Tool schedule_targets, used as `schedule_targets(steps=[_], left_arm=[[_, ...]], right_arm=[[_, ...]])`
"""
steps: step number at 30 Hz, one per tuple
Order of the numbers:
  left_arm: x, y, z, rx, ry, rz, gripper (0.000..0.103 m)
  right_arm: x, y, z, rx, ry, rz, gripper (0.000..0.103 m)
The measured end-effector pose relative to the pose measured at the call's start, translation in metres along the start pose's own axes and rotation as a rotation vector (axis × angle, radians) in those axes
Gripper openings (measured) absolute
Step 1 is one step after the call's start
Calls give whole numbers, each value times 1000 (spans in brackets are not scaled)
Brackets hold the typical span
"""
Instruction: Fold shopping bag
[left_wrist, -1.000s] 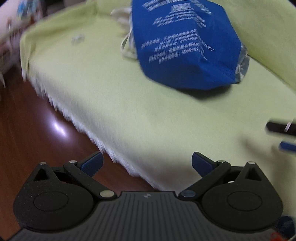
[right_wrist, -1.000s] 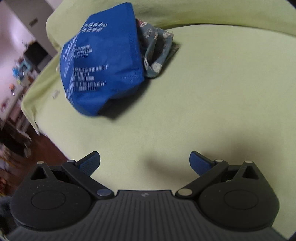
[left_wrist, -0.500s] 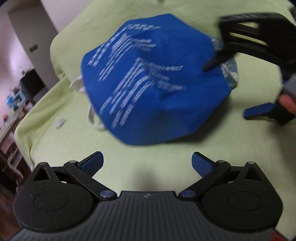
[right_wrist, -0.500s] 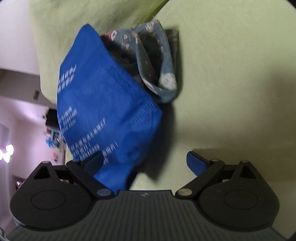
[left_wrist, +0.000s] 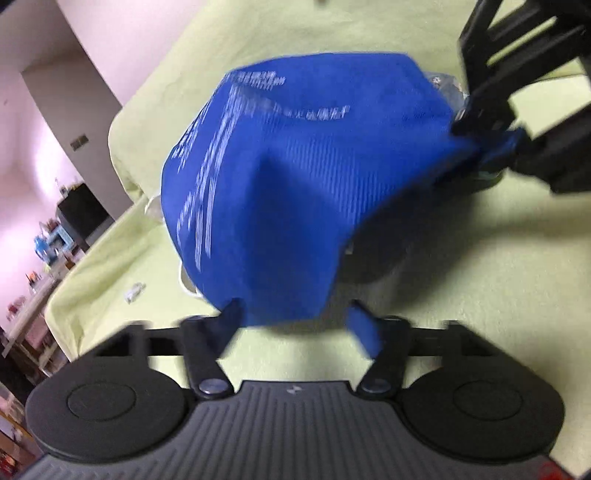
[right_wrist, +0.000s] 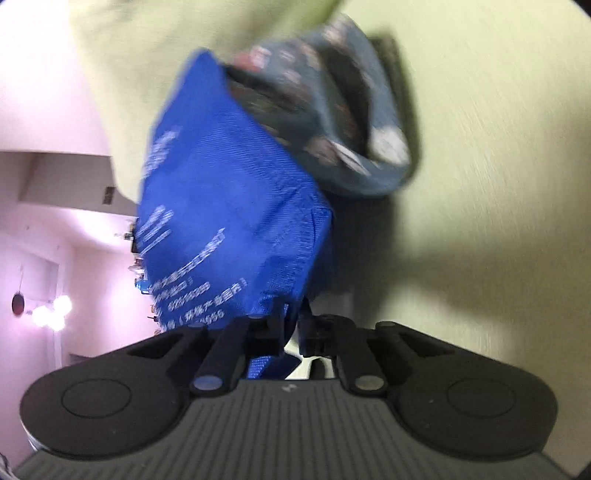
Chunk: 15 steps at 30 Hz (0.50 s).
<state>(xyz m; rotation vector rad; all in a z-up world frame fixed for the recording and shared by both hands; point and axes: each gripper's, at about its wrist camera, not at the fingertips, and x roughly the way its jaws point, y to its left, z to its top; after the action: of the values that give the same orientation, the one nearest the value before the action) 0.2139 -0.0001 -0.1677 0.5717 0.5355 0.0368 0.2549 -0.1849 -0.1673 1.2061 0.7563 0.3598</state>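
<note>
A pale green cover (left_wrist: 461, 266) spreads over the couch, with pinkish walls and cluttered shelves off to the left of the left gripper's view. In that view the blue shopping bag (left_wrist: 295, 177), printed with white lettering, lies puffed up on the cover just ahead of the left gripper (left_wrist: 295, 321). Its jaws are closing, about half apart, and the bag's near lower edge hangs between the blue fingertips (left_wrist: 364, 332); the blur keeps me from telling whether the pads press the cloth yet. Up and to the right of this gripper, the right gripper (left_wrist: 480, 129) is clamped on the bag's far corner. A bit of white handle (left_wrist: 184, 284) peeks out from under the bag on the left.

From the right wrist, the same green cover (right_wrist: 498, 147) fills the right side, and a lit room shows at the left. The right gripper (right_wrist: 291, 328) has its jaws drawn together on a corner of the shopping bag (right_wrist: 229, 221), with blue fabric pinched between them and running back towards the body. Beyond the bag, up and ahead, sits a crumpled grey-blue patterned cloth (right_wrist: 332, 122), touching the bag's far edge.
</note>
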Motion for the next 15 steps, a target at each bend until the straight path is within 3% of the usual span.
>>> schedule_targets(steps=[1,2,3,5,6,7,9,11,15], left_arm=[[-2,3,0,-7,2,1,21],[-7,4,0,-7,-2,8,13],[-14,4,1,7,-17,24,16],[-31,1,0,45,-46,52,44],[-42,-4,-2,67,-69,78,80],[-54,-11,-6,89,-112,113,103],[-78,-24,-12,139,-196,174,103],[-96,-35,-14,178,-246,163,103],[-89,-43,-10,214,-249,174,103]], right_arm=[[-6,7,-2,-31,-17,9,5],[-13,13,-4,-54,-35,22,4],[-20,20,-6,-77,-53,35,4],[-41,31,-10,-117,-88,67,4],[-53,34,-12,-129,-104,80,4],[-61,37,-15,-129,-115,85,4],[-72,40,-18,-120,-122,89,4],[-77,39,-19,-115,-104,84,4],[-89,41,-22,-114,-62,87,4]])
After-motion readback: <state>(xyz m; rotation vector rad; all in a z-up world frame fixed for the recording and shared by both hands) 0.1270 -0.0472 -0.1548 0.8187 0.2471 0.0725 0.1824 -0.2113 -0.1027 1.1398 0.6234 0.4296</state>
